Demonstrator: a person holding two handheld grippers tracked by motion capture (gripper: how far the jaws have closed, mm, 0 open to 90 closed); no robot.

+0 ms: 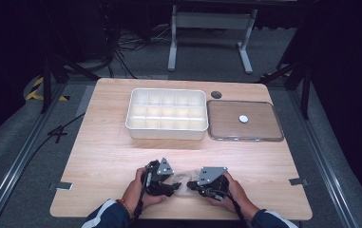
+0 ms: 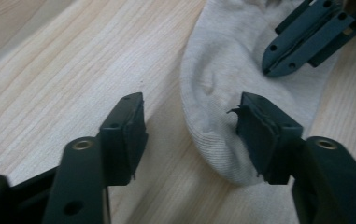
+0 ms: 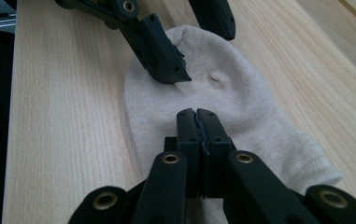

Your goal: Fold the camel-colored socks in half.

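A pale sock [image 3: 241,116] lies flat on the bench [image 1: 102,152]. The right tongs [image 3: 197,114] are pressed together on it; the left tongs [image 2: 189,121] are spread over its rounded end.

A pale beige ribbed sock [image 3: 241,116] lies flat on the wooden table [image 1: 102,152], near its front edge. Its rounded toe end sits smooth apart from one small dimple, and the far end looks slightly rumpled, though that part is hard to read.

Beige ribbed sock [image 3: 241,107] on pale wood-grain table [image 3: 73,116].
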